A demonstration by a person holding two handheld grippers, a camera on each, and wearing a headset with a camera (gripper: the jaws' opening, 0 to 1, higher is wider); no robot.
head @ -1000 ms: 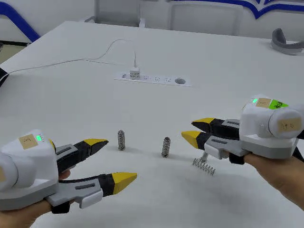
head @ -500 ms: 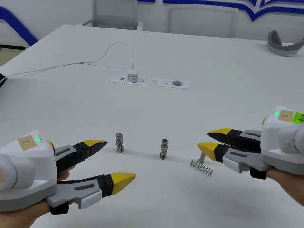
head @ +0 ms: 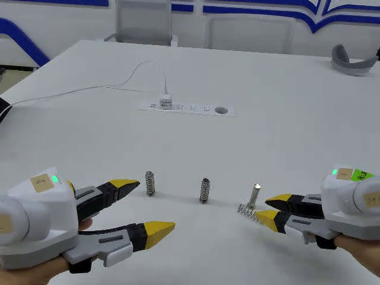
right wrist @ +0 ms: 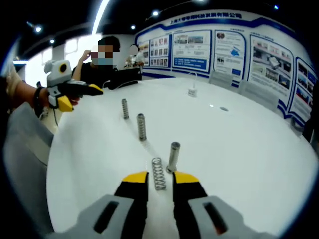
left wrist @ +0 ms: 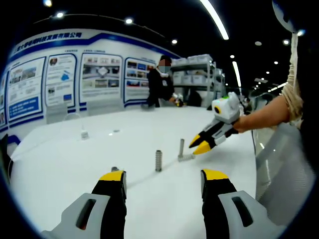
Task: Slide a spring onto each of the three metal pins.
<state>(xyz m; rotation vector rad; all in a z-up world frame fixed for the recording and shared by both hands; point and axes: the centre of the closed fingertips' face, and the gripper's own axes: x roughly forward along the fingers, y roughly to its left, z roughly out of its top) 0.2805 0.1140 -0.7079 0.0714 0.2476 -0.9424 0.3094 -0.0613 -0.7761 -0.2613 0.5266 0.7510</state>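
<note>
The right gripper (head: 270, 206) has its jaws a narrow gap apart and holds nothing. Just ahead of its tips a loose spring (right wrist: 158, 173) lies flat on the table (head: 285, 119), at the foot of the bare pin (right wrist: 174, 155), which stands upright. The left gripper (head: 151, 205) has its jaws spread wide and is empty. Near its tips stands the first sprung pin (head: 150, 183). The second sprung pin (head: 205, 190) stands between that and the bare pin. A power strip (head: 187, 108) lies well beyond.

White table (head: 285, 136) is seen with power strip (head: 189, 108), charger (head: 165, 101) plugged in, cable (head: 165, 83) trailed left, grey band (head: 351, 60) at far edge.
</note>
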